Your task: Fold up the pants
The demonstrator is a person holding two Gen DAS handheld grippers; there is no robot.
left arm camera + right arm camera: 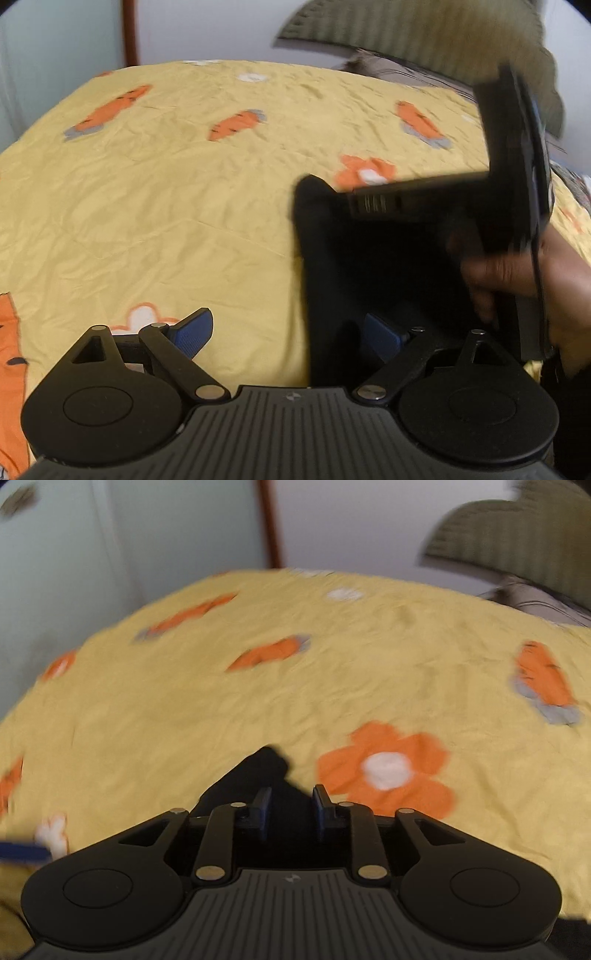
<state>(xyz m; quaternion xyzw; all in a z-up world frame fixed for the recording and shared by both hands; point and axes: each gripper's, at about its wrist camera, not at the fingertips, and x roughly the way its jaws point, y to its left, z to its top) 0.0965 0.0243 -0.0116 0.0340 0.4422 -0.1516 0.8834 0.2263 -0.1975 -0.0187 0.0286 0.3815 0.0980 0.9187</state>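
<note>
The black pants (365,266) hang lifted above the yellow bedsheet (166,192) in the left wrist view, draped in front of my left gripper's right finger. My left gripper (291,332) is open, its blue pads wide apart and empty. The right gripper body (517,177) shows above the pants there, held by a hand (524,273). In the right wrist view my right gripper (291,805) is shut on a bunch of the black pants (266,771), which poke out past the fingertips. The image is motion-blurred.
The bed carries a yellow sheet (221,709) with orange carrots and flowers. A pale wall and a brown post (271,524) stand behind. An olive ribbed pillow (406,33) and a striped grey cushion (543,602) lie at the far right.
</note>
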